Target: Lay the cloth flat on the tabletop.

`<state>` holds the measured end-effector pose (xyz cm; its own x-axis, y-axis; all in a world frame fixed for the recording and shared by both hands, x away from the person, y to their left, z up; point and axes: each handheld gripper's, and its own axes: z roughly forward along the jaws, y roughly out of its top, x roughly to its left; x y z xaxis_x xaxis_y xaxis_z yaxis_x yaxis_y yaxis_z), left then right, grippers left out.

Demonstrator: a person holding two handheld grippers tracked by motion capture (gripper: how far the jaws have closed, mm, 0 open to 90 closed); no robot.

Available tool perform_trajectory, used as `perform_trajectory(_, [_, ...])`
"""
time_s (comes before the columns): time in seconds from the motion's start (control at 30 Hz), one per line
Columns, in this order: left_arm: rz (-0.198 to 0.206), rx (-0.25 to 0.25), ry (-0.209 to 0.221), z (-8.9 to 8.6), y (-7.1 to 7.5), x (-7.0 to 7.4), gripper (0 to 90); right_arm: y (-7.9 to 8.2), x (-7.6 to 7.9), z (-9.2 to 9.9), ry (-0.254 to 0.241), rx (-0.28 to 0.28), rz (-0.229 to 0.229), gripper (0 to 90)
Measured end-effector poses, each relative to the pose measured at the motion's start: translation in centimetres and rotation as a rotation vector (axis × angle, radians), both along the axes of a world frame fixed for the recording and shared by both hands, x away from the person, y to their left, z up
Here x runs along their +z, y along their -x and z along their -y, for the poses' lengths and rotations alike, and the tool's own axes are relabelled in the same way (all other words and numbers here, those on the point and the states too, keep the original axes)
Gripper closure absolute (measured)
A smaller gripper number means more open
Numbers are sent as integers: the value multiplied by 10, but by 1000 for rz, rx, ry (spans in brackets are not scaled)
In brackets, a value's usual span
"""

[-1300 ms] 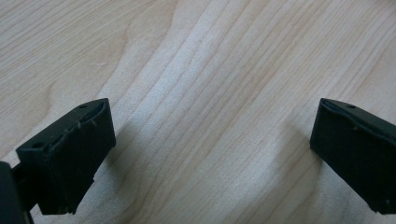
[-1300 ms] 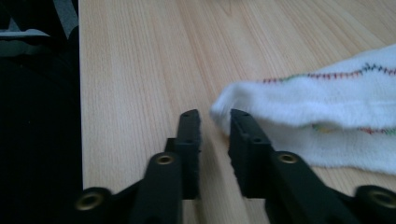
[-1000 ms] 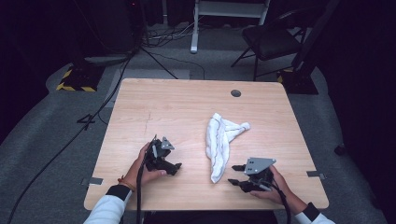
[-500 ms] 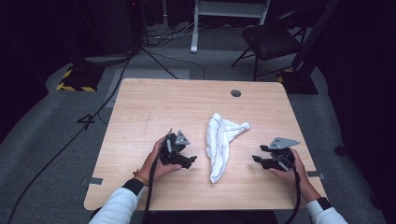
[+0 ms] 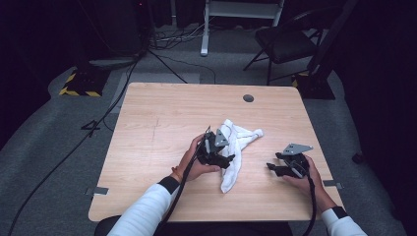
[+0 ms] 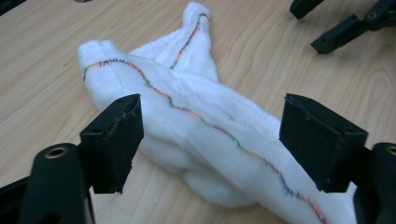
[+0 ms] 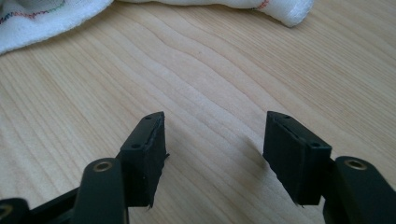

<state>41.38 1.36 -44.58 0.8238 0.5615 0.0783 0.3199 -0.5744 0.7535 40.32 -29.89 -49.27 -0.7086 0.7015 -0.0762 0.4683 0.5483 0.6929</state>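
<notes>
A crumpled white cloth (image 5: 242, 134) with a rainbow-stitched seam lies on the wooden table (image 5: 162, 118), right of centre. My left gripper (image 5: 227, 160) is at the cloth's left side. In the left gripper view the cloth (image 6: 187, 88) lies between the open jaws of my left gripper (image 6: 212, 105), and the pads stand clear of it. Those jaws have just been closing. My right gripper (image 5: 271, 168) hovers to the right of the cloth, apart from it. The jaws of the right gripper (image 7: 215, 119) have just been opening over bare wood, with the cloth's edge (image 7: 32, 18) farther off.
A round cable hole (image 5: 248, 98) sits near the table's far edge. Beyond the table stand a chair (image 5: 285, 42) and a white stand (image 5: 241, 10), with cables on the grey floor. The right gripper's jaws (image 6: 348, 29) show at the top right of the left gripper view.
My left gripper has moved right, from bare table to the cloth's side. My right gripper has drawn away to the right from the cloth's near end, its jaws wider.
</notes>
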Motion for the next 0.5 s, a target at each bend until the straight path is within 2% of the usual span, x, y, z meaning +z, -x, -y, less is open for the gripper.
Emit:
perform_trajectory(0.03, [0, -5, -4, 3, -3, -1, 233, 0, 0, 0, -1, 1, 0, 401])
perform_trajectory(0.07, [12, 1, -13, 6, -5, -3, 295, 0, 0, 0, -4, 0, -1, 400])
perform_trajectory(0.1, [19, -4, -26, 9, -8, -5, 295, 0, 0, 0, -4, 0, -1, 400])
perform_trajectory(0.13, [10, -14, -36, 10, -11, -8, 376, -1, 0, 1, -7, 0, -3, 397])
perform_trajectory(0.17, [-3, -22, -61, 12, -14, -11, 376, -1, 0, 1, -7, 0, -3, 397])
perform_trajectory(0.2, [-11, -31, -81, 12, -16, -13, 417, -1, -1, 1, -10, -3, -5, 396])
perform_trajectory(0.23, [-14, -38, -123, 11, -20, -18, 524, -1, -1, 2, -16, -4, -7, 393])
perform_trajectory(0.33, [-28, -53, -132, 6, -22, -18, 662, -1, -1, 2, -17, -7, -9, 390])
perform_trajectory(0.43, [-22, -57, -119, -7, -24, -14, 780, -1, -1, 2, -20, -10, -14, 391])
perform_trajectory(0.5, [-24, -55, -120, -11, -25, -13, 799, -1, -1, 2, -21, -11, -16, 391])
